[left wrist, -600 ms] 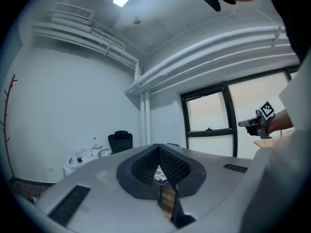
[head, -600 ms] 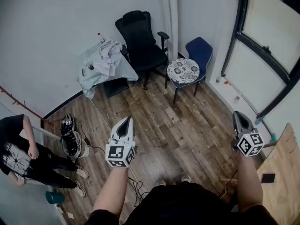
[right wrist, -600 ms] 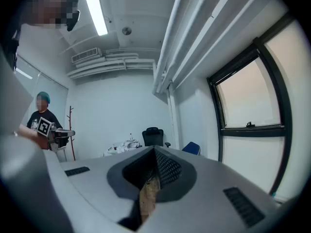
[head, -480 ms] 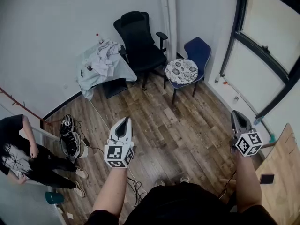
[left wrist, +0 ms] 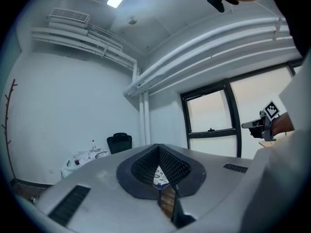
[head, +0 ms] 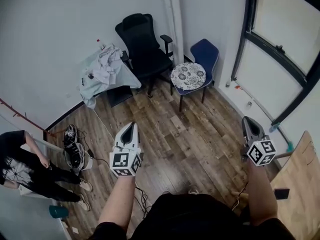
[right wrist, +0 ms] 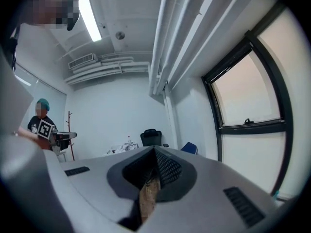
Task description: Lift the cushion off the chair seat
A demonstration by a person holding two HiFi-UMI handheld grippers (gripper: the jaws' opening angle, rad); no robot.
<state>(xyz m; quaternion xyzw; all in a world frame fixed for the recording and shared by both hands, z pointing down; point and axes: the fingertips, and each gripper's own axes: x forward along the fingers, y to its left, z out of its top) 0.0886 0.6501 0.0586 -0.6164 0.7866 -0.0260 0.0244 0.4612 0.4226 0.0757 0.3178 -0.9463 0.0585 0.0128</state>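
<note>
A round white cushion [head: 188,75] with a dark flower pattern lies on the seat of a blue chair [head: 205,54] near the far wall. A sliver of the cushion [left wrist: 158,176] shows between the jaws in the left gripper view. My left gripper [head: 131,126] is held level over the wooden floor, well short of the chair, shut and empty. On the right, my right gripper [head: 248,120] is also level, shut and empty, beside the window wall. In the right gripper view the blue chair [right wrist: 188,148] shows far off.
A black office chair [head: 142,44] stands left of the blue chair. A small table [head: 105,76] covered with crumpled cloth sits further left. A person [head: 22,166] stands at the left edge by a bag on the floor. A wooden desk corner [head: 300,184] lies at right.
The chairs and table have shifted left and slightly up in the head view. Both grippers have held their pose, shut.
</note>
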